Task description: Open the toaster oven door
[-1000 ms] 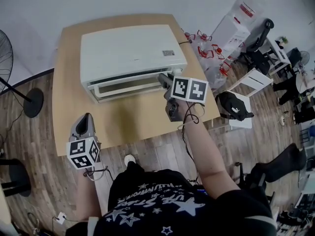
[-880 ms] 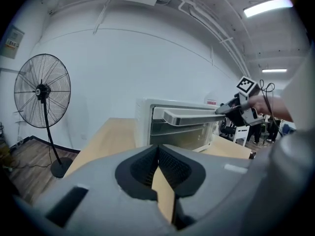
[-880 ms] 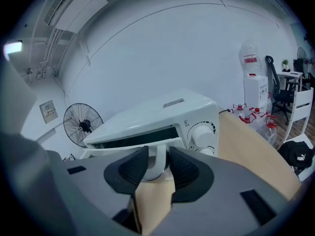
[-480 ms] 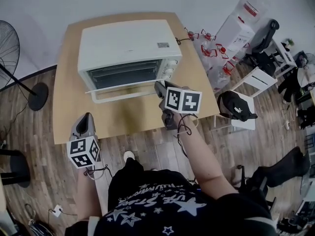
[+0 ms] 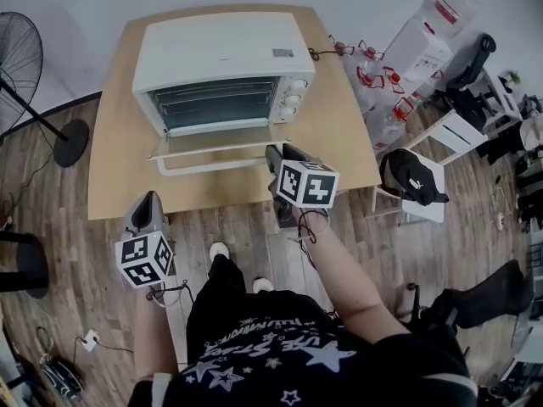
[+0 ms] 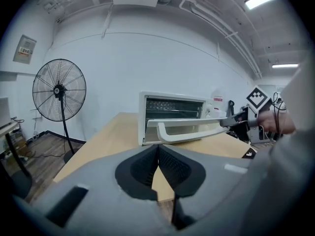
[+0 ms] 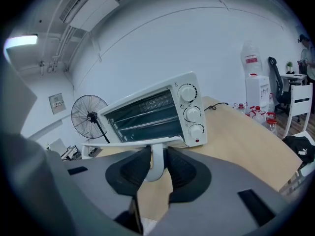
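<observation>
A white toaster oven [image 5: 221, 58] stands on the wooden table [image 5: 339, 142], its glass door [image 5: 222, 147] folded down almost flat and its rack showing. My right gripper [image 5: 273, 153] is at the right end of the white door handle [image 5: 216, 164]. In the right gripper view the handle's post [image 7: 156, 157] sits between the pads, which touch it on both sides as the jaws are closing. My left gripper [image 5: 148, 203] hangs low off the table's front left corner, shut and empty; its pads meet [image 6: 158, 154].
A standing fan [image 5: 25, 53] is left of the table. A water dispenser [image 5: 424, 36], office chairs and a white chair with a black bag [image 5: 409, 179] stand to the right. The oven's cord [image 5: 327, 53] runs off the back right corner.
The oven door has swung from nearly shut down to open. My right gripper came down and toward me with the handle. The left gripper stayed put.
</observation>
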Action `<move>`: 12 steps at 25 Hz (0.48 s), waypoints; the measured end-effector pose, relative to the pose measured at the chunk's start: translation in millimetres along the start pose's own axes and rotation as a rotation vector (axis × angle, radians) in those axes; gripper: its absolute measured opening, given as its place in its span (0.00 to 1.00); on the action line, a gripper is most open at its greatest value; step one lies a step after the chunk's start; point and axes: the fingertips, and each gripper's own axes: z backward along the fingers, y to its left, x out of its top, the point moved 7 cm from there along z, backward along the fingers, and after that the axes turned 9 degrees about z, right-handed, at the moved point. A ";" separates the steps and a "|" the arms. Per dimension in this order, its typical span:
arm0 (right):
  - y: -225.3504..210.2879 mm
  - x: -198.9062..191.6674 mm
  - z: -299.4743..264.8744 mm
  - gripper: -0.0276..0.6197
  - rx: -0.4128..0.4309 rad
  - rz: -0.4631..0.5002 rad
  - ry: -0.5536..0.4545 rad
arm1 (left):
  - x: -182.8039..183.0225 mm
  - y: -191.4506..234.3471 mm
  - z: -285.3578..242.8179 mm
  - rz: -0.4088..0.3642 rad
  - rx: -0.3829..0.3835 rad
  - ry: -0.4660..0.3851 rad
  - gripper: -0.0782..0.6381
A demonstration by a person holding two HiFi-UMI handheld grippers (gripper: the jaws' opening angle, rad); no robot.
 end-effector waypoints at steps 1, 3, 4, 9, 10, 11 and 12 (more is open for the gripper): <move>0.1 -3.4 0.7 0.21 0.004 0.002 -0.018 | -3.0 -0.3 2.6 -0.002 0.004 0.003 0.13; 0.4 -9.2 1.4 0.21 0.009 0.009 -0.042 | -8.2 -0.6 7.0 -0.008 0.011 0.008 0.13; 0.5 -12.3 1.8 0.21 0.009 0.015 -0.045 | -10.8 -0.7 9.0 -0.009 0.013 0.011 0.13; 1.4 -33.3 4.7 0.20 -0.006 0.043 -0.039 | -23.5 -1.4 16.7 0.002 0.026 0.025 0.13; 1.5 -37.1 4.3 0.19 -0.005 0.046 -0.044 | -25.4 -1.4 16.6 0.002 0.027 0.030 0.14; 1.3 -40.7 3.7 0.19 -0.003 0.052 -0.051 | -27.2 -1.4 16.0 0.002 0.029 0.034 0.13; 1.0 -44.4 3.2 0.19 0.000 0.059 -0.058 | -29.2 -1.4 15.2 0.004 0.031 0.039 0.13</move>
